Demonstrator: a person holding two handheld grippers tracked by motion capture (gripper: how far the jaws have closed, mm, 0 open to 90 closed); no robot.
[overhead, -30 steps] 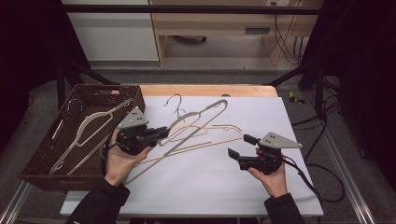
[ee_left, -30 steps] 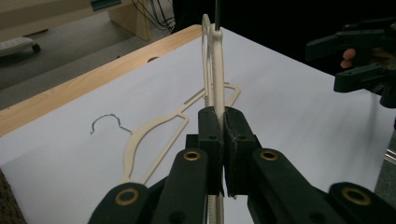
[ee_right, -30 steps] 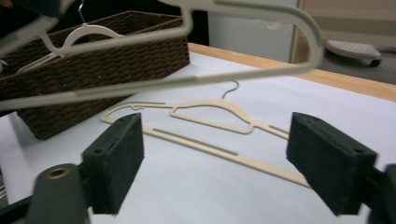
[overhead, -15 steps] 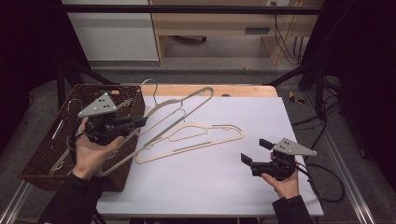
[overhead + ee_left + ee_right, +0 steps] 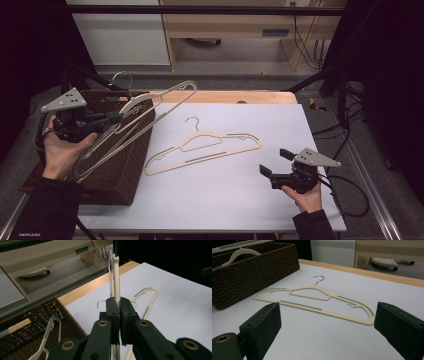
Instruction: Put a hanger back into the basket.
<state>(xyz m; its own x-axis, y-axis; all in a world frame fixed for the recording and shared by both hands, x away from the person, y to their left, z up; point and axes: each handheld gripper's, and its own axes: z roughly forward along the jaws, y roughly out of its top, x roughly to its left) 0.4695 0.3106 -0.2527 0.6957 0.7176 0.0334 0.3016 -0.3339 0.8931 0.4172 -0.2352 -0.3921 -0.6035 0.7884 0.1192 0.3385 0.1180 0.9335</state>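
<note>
Two flat cream hangers, thin and matte, each with a slim wire hook. One hanger (image 5: 150, 112) clamped tight in the left tool (image 5: 116, 119), jaws pinched on its flat edge, lifted clear of the table (image 5: 225, 200) and slanting over the near corner of the basket (image 5: 122, 170). Seen edge-on between the black pads in the left gripper view. Second hanger (image 5: 205, 149) lying flat on the pale, smooth table, hook pointing away, well apart from both tools. Basket dark brown, woven, box-shaped, at the table's left; another cream hanger (image 5: 47, 338) resting inside. Right tool (image 5: 276, 164) low over the table near its right front corner, jaws spread wide with nothing between them, having just been opening.

Compared with a second earlier: held hanger carried leftward and upward, off the table to above the basket; right tool drawn back from the flat hanger toward the table's right edge.
</note>
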